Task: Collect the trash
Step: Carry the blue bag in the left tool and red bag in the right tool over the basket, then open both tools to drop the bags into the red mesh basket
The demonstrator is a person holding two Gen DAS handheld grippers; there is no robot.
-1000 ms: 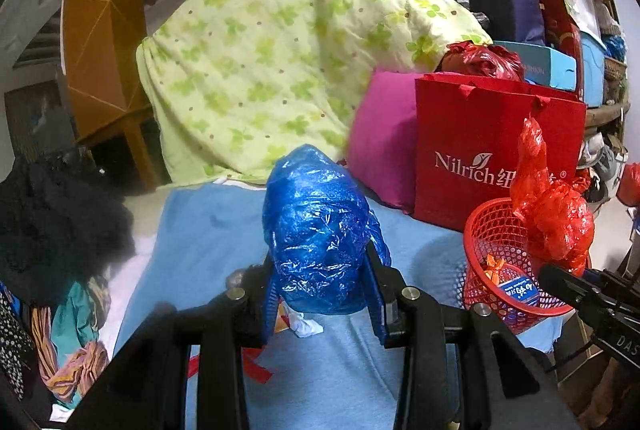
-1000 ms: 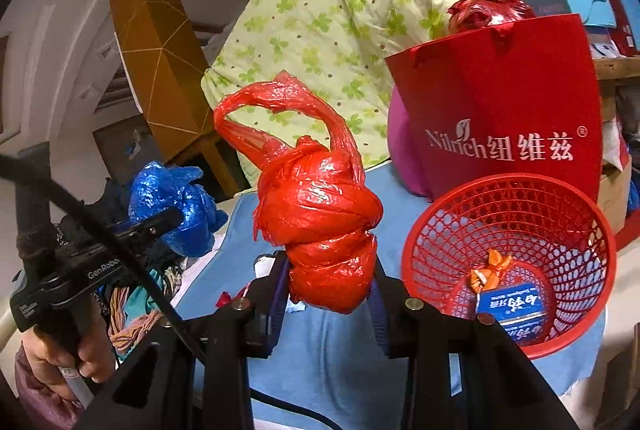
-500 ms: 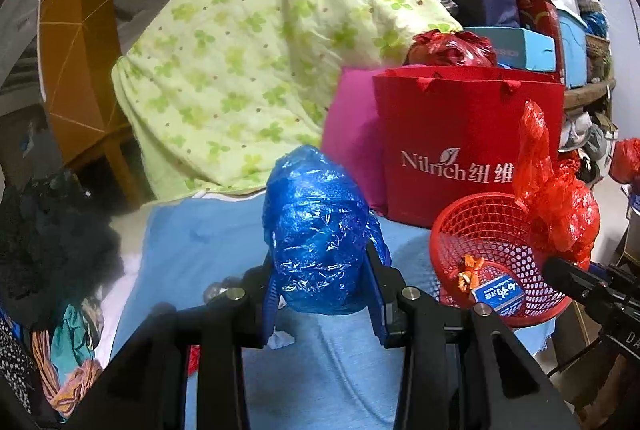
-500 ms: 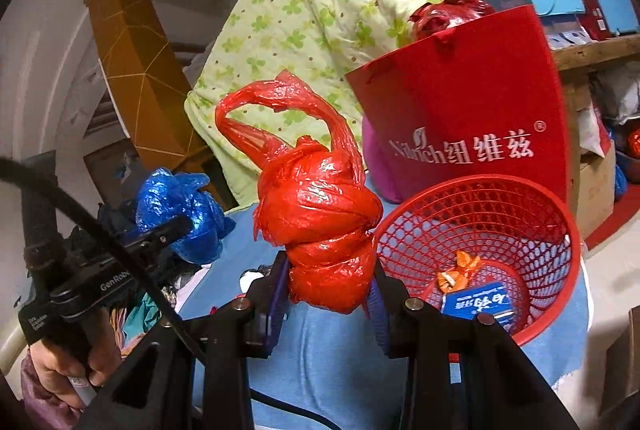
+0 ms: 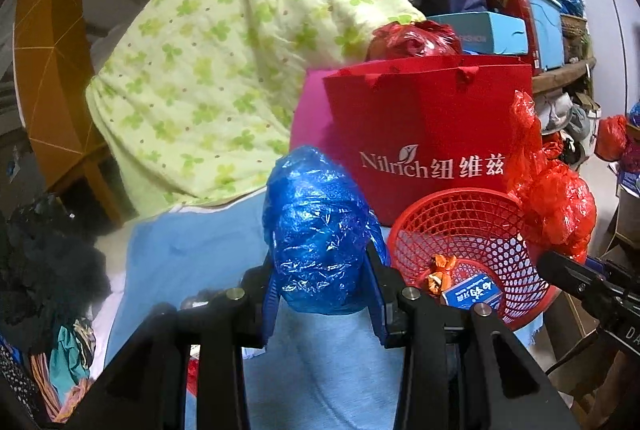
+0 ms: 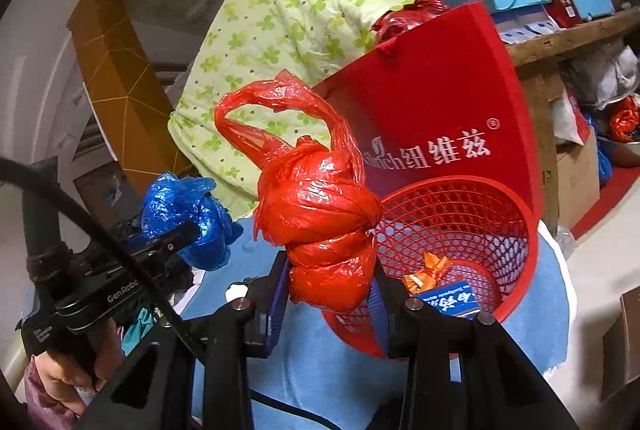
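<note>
Left gripper (image 5: 324,294): fingers pinching a crumpled blue bag (image 5: 316,230), pads pressed on both its flanks; the bag bulges above the finger tips.

Right gripper (image 6: 332,294): fingers pinching a knotted red bag (image 6: 320,226), one handle loop standing up over the knot.

Red basket (image 5: 472,206) sits on a blue cloth (image 5: 192,250), right of the blue bag in the left view. Its mouth is open and tilted toward the cameras. Inside: a blue carton (image 5: 472,294) and an orange wrapper (image 5: 440,266); the rest of the floor of the basket is bare mesh.

In the right view the red bag overlaps the basket's near-left rim (image 6: 400,194); whether it is over the opening or just in front of it I cannot tell. The blue bag (image 6: 184,218) is well to the left of the basket there, held in the other gripper by a hand (image 6: 68,378).

Basket's far rim is close against a red paper bag (image 5: 432,126); touching or not, cannot tell. Behind that, a green-patterned quilt (image 5: 224,70). The basket stands near the cloth's right edge (image 6: 560,310), with floor beyond it.
</note>
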